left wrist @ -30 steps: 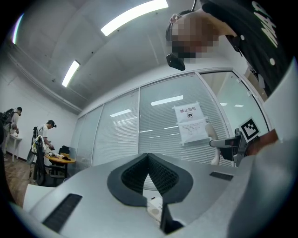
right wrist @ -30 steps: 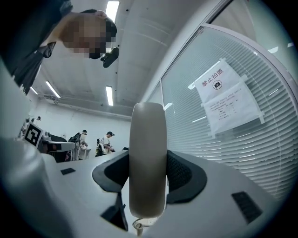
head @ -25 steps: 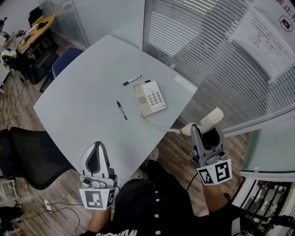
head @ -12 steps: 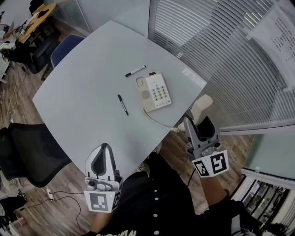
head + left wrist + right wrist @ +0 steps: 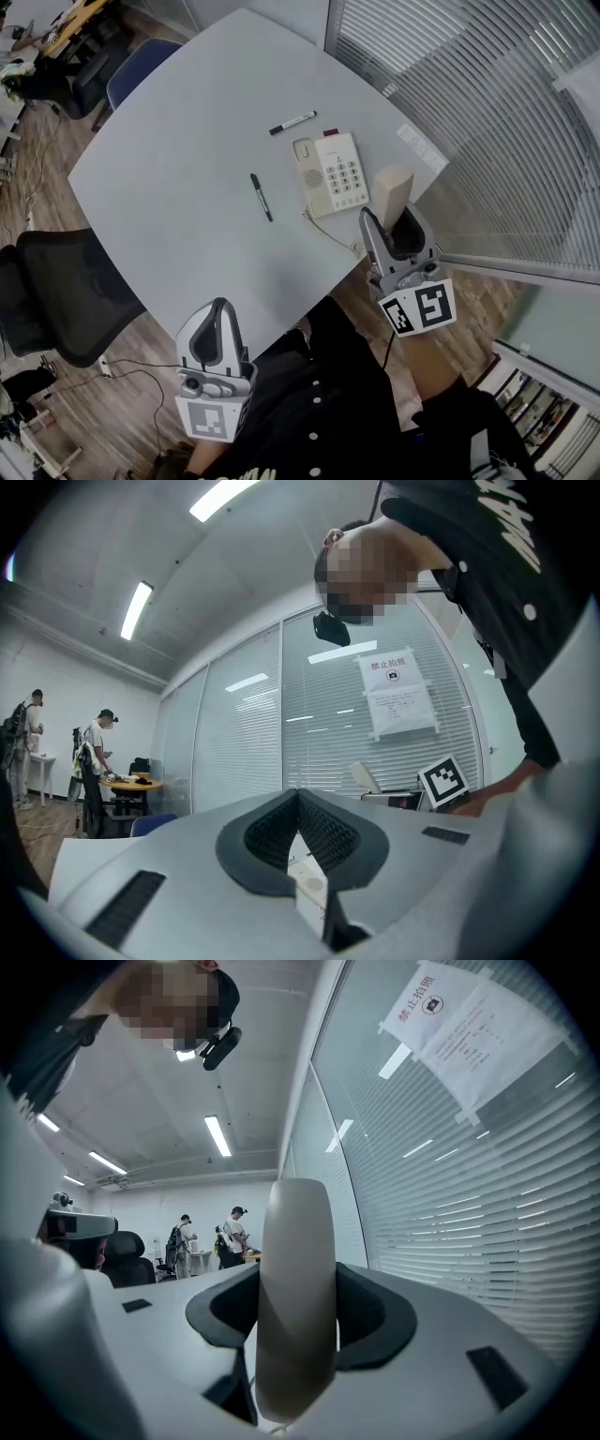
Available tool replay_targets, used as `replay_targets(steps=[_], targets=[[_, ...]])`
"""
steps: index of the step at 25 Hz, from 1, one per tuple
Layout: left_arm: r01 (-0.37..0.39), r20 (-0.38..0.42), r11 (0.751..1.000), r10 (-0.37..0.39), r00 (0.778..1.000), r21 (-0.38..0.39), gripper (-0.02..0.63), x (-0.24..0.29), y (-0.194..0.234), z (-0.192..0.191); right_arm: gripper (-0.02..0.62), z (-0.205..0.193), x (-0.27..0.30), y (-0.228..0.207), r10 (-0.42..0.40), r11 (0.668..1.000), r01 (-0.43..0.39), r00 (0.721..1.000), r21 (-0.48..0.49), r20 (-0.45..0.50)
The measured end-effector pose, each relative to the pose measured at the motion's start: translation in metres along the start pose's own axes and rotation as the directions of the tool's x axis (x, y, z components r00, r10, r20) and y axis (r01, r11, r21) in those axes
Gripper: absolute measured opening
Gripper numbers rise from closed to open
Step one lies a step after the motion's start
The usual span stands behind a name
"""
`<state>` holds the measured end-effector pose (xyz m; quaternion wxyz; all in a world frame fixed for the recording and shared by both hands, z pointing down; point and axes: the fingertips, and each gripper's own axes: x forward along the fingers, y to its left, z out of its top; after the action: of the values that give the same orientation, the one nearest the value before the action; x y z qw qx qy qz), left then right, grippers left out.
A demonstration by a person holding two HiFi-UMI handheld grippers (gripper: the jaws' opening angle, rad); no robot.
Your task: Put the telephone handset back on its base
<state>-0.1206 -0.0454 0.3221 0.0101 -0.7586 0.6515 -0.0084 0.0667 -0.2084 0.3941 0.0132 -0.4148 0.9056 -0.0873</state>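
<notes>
**Handset Held Just Short of Its Base**

Nearest the wearer, low by the table's near edge: left gripper (image 5: 219,309), jaws pressed together on nothing. Further in, right gripper (image 5: 394,225), clamped wide across the middle of the cream handset (image 5: 392,190). Holds it upright at the right edge of the table (image 5: 169,187), just beside the base (image 5: 335,173) but not yet over it. Below, the cord (image 5: 328,230) (slack, running across the tabletop back to the base).

Risks, by judgement:
- Could drag the light base sideways if swung wide against that cord.
- Could land crooked or reversed unless laid flat to match the empty cradle beside the keypad.
- Could twist in a grip on so rounded a shell.

Beyond, a black pen (image 5: 262,197) and a marker (image 5: 292,123), well apart from the likely path.
</notes>
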Motion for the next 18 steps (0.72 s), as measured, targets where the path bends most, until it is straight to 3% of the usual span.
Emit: replay_targets(steps=[5, 18], targets=[[-0.009, -0.078, 1.000, 0.007, 0.997, -0.030, 0.014, 0.002, -0.003, -0.021, 0.230, -0.029, 0.029, -0.006, 0.000, 1.000, 0.001, 0.999, 0.030, -0.051], [-0.028, -0.156, 0.998, 0.017, 0.988, -0.065, 0.014, 0.015, -0.001, -0.048, 0.230, -0.105, 0.094, -0.008, -0.023, 0.999, 0.031, 0.981, 0.038, -0.193]])
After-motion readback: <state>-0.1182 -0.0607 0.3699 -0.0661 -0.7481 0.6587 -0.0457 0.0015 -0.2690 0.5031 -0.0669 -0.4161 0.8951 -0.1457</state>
